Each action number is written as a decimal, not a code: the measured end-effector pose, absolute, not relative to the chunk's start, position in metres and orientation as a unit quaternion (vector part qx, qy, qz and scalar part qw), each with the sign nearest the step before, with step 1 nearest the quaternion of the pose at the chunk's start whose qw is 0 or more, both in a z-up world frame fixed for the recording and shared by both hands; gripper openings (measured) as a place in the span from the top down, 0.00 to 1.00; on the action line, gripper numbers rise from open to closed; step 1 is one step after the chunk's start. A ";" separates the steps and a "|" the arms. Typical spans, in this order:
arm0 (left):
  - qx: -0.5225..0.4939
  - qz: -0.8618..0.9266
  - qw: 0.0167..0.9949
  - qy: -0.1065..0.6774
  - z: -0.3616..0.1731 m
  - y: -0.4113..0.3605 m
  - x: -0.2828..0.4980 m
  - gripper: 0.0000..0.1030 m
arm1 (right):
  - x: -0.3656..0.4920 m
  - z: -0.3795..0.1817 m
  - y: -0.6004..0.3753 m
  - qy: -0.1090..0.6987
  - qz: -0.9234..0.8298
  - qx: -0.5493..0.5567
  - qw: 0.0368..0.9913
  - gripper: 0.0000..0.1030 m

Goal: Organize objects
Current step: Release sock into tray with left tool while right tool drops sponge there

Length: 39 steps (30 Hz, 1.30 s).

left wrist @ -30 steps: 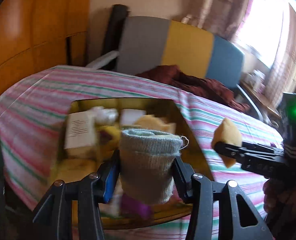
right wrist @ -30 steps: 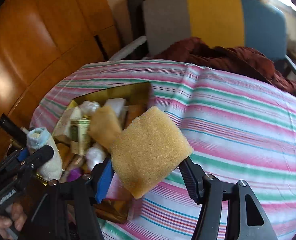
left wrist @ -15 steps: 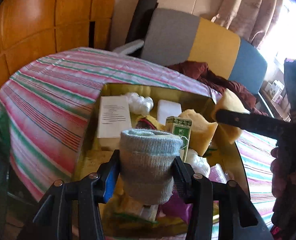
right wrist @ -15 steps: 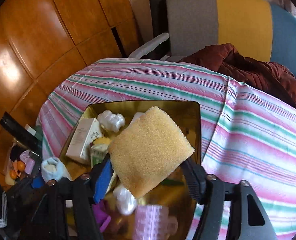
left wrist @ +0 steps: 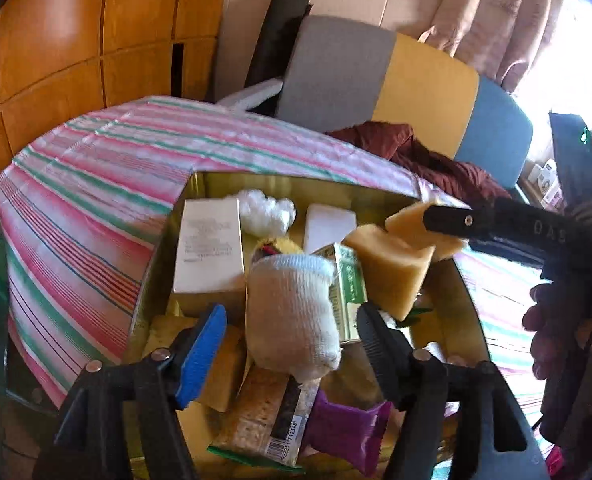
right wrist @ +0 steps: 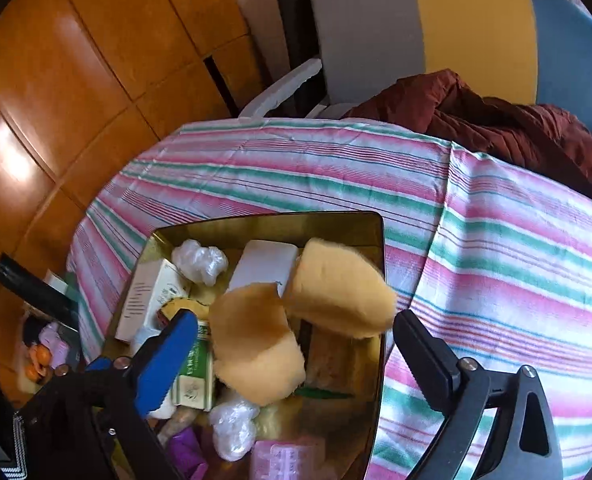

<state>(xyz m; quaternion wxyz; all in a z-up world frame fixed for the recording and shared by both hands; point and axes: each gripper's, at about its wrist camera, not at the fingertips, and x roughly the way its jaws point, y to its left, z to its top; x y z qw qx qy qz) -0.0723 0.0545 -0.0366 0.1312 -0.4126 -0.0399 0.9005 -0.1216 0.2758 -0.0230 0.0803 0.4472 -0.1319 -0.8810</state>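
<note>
Both claws had just let go over the gold tin, which sat on the striped tabletop. A second before, the left claw was pinching the rolled sock and the right claw was clamped on the yellow sponge, both short of the tin's middle.

At this moment the left claw's jaws were opening: the blue pad and the black pad stood clear of the sock on either side, with the sock between them but untouched, tilted and apparently dropping onto the pile inside the tin, just in front of the green carton and the white box.

The right claw's jaws were opening too, spread wide, and the sponge was blurred between them, free of both pads, at the tin's far right corner beside a second sponge that lay lower in the tin.

For the task, this looked like two more items delivered into the tin at once. The tin already held a purple packet, a barcoded bar and plastic wads, so it seemed crowded; the sponge, near the rim, might have bounced out onto the tabletop.
</note>
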 end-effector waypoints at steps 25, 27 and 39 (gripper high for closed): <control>-0.336 0.940 0.055 0.000 0.019 0.055 0.005 0.26 | 0.022 -0.018 0.243 -0.045 -0.920 0.388 -0.029 0.00; -0.340 0.939 0.055 0.000 0.018 0.056 0.008 0.26 | 0.029 -0.019 0.241 -0.040 -0.921 0.386 -0.033 0.00; -0.369 0.927 0.059 -0.023 0.005 0.049 0.006 0.32 | 0.034 -0.020 0.226 -0.028 -0.922 0.385 -0.024 0.00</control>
